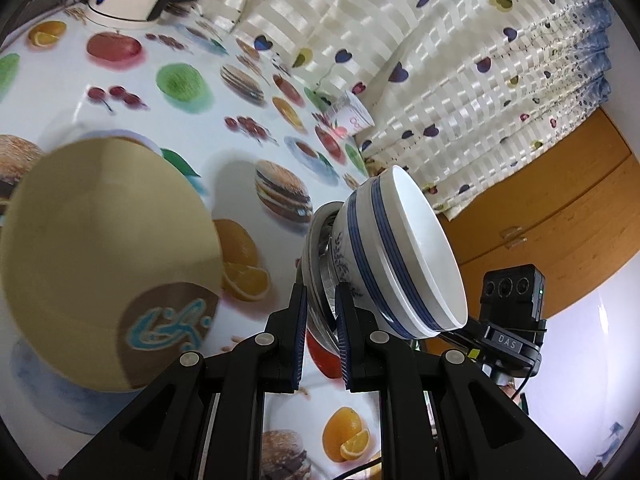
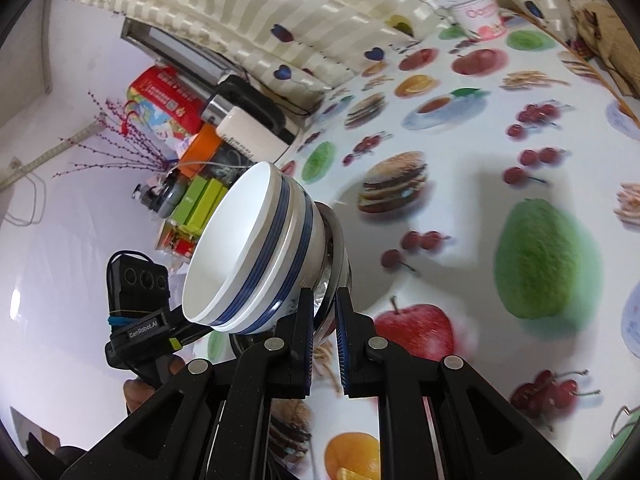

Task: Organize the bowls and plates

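Left gripper and right gripper clenched on opposite rims of shiny steel plate | carrying stacked blue-striped white ceramic bowls above fruit-print tablecloth | advice: lift evenly, keep plate level

The tan bowl on the near left was smeared by motion blur; the plate under the stacked striped bowls was mostly hidden behind them; print on the far yoghurt cup was unreadable; a metal-handled thing was cut off at the right edge.
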The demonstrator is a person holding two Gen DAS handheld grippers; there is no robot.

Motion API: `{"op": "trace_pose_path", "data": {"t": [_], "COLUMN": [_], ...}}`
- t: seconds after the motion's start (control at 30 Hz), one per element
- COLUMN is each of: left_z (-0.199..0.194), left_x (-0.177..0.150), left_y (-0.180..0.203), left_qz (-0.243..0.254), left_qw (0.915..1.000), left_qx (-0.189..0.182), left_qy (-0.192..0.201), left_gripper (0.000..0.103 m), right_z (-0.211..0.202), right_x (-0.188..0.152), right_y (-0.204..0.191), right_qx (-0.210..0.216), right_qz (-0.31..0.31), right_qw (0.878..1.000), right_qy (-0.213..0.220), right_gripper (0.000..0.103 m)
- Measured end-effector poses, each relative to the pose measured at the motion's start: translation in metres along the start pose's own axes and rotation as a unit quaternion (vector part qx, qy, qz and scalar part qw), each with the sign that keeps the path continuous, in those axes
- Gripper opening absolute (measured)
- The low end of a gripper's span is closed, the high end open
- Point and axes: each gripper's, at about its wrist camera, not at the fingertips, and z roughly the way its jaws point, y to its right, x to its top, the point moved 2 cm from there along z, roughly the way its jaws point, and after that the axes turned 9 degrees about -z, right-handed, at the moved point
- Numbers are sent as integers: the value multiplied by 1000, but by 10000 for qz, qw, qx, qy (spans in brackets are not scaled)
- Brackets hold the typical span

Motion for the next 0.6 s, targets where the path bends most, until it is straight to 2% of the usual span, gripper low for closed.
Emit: {"op": "trace_pose_path", "data": {"t": [0.6], "left_z": [-62], "left_x": [21], "left_y": [-47], "left_qz": [-391], "left_qw": [9967], "left_qx": [272], "left_qy": [654], "left_gripper": [14], "right_z": [73], "right_x": [22], "right_y": [-49], "right_qx": [482], "right_qz": [-404], "right_qw": [9972], "right_qy": [-410], "right_gripper": [10]}}
